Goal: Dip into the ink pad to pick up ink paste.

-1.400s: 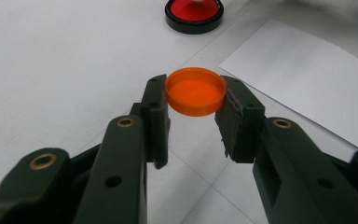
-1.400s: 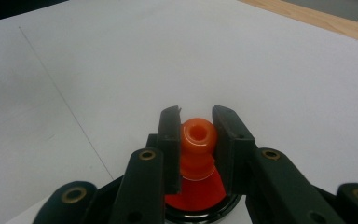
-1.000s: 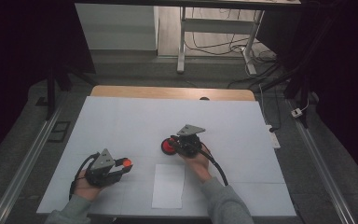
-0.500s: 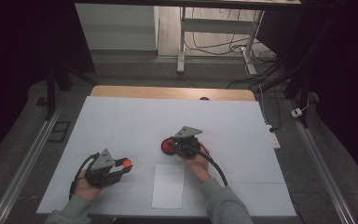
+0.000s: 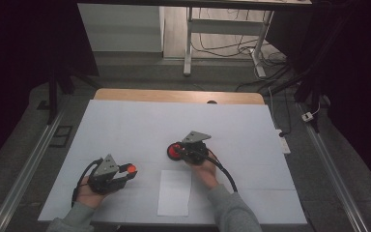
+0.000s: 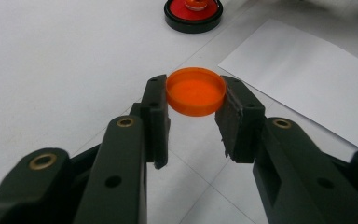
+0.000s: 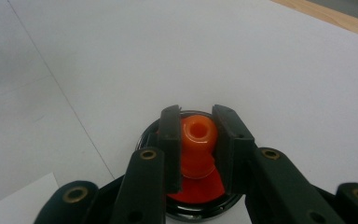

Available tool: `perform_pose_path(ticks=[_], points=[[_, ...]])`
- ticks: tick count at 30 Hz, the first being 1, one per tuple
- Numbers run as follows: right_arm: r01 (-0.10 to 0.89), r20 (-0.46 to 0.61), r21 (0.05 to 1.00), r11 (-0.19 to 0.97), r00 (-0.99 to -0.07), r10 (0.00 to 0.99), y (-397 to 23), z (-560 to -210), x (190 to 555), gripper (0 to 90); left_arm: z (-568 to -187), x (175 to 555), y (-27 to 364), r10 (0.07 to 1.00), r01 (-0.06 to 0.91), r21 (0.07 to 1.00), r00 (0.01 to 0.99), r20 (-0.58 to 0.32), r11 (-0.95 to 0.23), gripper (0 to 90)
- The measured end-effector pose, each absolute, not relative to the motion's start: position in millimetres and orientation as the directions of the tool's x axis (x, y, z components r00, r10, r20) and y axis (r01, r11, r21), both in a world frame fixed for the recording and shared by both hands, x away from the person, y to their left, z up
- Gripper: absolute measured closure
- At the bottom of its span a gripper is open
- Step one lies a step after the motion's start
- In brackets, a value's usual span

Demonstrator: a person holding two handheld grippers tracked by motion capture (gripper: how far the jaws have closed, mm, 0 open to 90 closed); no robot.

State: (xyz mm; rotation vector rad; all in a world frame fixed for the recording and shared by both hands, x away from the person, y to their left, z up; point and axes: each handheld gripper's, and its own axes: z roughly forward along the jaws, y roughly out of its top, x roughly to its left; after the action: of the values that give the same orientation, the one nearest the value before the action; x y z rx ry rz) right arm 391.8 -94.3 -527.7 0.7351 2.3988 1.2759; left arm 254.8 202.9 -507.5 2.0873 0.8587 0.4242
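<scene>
- The left gripper (image 5: 125, 172) sits in the lower left of the high view, held in the person's left hand (image 5: 88, 195), with its jaws pointing toward the right of the frame.
- Its jaws are closed on an orange cap (image 6: 196, 91); in the left gripper view both pads press the cap's rim from either side, and the cap is held clear of the surface with its open side up.
- In the high view the same cap shows as a small orange spot at the gripper's tip, just left of the frame's middle and low down.
- A white sheet of paper (image 5: 175, 191) lies flat at the lower middle of the high view, between the two hands; in the left gripper view it takes up the right side of the frame.
- The right gripper (image 5: 186, 153) stands just right of the paper's upper end, near the centre of the high view, held by the person's right hand (image 5: 204, 170).
- In the right gripper view its jaws are clamped on an orange nozzle-shaped piece (image 7: 197, 140) with a hole in its top.
- That piece rises from a round red dish with a black rim (image 7: 200, 207), which rests on the white table cover (image 5: 140, 130).
</scene>
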Motion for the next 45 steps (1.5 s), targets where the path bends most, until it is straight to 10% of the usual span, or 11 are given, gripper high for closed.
perform_pose_path(ticks=[45], points=[[0.273, -0.005, 0.885, 0.378, -0.805, 0.593, -103.0, -510.1, 394.2, 72.7, -507.2, 255.1, 205.1, 0.708, 0.428, 0.797, 0.706, -0.001, -0.426, 65.0]])
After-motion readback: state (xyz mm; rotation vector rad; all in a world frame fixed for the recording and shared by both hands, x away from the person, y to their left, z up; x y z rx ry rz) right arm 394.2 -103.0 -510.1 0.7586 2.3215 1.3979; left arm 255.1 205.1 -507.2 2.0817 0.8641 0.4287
